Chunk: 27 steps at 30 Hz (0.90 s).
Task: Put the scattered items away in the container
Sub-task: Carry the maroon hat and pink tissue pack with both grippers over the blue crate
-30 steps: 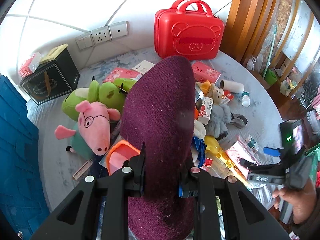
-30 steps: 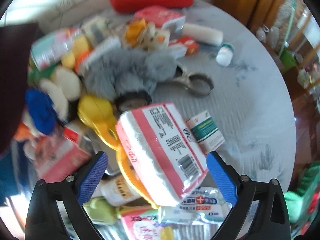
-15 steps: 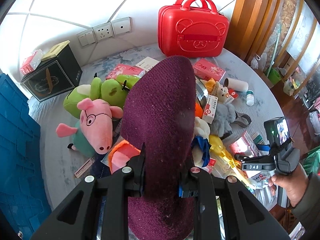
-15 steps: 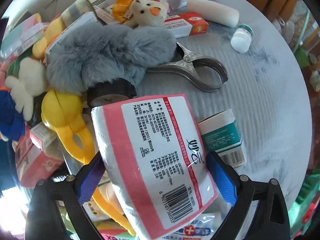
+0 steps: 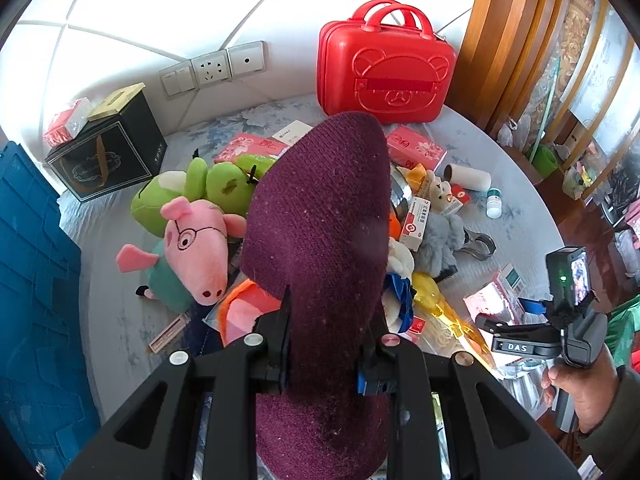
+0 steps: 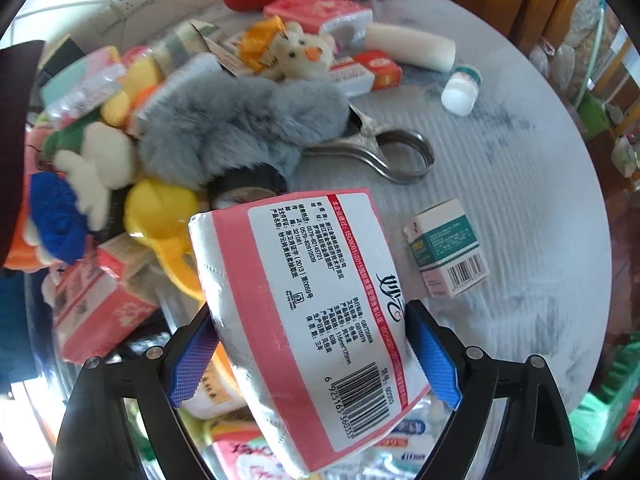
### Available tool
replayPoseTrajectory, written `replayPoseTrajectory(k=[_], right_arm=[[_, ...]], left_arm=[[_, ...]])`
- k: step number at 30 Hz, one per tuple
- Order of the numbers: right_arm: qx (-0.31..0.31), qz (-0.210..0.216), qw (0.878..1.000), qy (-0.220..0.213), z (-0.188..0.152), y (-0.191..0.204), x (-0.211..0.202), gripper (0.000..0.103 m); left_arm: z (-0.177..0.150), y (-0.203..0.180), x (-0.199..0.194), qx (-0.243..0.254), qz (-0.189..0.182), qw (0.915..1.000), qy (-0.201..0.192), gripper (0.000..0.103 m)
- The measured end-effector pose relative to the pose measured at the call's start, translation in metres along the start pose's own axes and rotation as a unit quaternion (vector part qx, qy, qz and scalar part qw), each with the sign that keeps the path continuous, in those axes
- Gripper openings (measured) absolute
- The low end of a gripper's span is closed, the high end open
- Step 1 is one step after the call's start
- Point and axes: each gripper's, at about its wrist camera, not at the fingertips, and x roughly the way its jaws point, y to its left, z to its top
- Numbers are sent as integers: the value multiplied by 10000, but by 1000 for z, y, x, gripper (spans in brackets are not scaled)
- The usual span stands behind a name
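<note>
Two hand-held grippers work over a round table covered in a pale blue-grey floral cloth (image 6: pixel 520 152) and strewn with toys, boxes and packets. The left gripper (image 5: pixel 326 354) has its 2 black fingers pinched narrow around a dark purple knitted fabric item (image 5: pixel 320 240), possibly a sock or hat, which stands up between them and fills the middle of that view; it looks carried clear of the pile, probably on its way to a container. The right gripper (image 6: pixel 312 350) points steeply down with its blue-padded jaws set wide around a pink-and-white plastic-wrapped pack of tissues (image 6: pixel 304 320). The jaws have just been closing on the pack, and the pads now appear to touch its 2 long sides, though whether they press firmly is hard to tell. The pack lies tilted on the edge of the clutter, beside a small teal-and-white cardboard box (image 6: pixel 446 248) and below a grey furry plush (image 6: pixel 240 120) and metal tongs (image 6: pixel 384 152). A blue plastic crate (image 5: pixel 32 280) at the left edge of the left view may be the container; only its wall shows. The purple fabric hides much of the pile, and the tissue pack hides whatever is beneath it. A person's hand (image 5: pixel 576 388) holds the right gripper's handle.
</note>
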Motion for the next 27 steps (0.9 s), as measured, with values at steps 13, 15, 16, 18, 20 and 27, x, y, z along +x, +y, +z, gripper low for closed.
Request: replayPoseTrajectory(k=[13,15,16,18,20,27], right_arm=[[-22,218,9934,-1129,15,74,-127,90],[13,219,9917,-1265,14,87,-143,90],[36,222,9908,-1332,12,94,-151,90],[48,252,9890,-1459,8,111,-168,90],[13,246,9875,-1557,3,126,-181,90],[-87,269,9811,-1912,-13,182,-230,90]], left_arm=[[-1,19,-64,199,14,9987,-465,22],[-2,24,-76,218,-16,9984,-513,22],[-3,27,-81,242,-18,9982,-550,22],[-4,33,-93,310,1,9974,-656,22],[-6,41,-105,353,5,9965,-764,22],[-14,80,-144,260,-79,9943,-1035,22]])
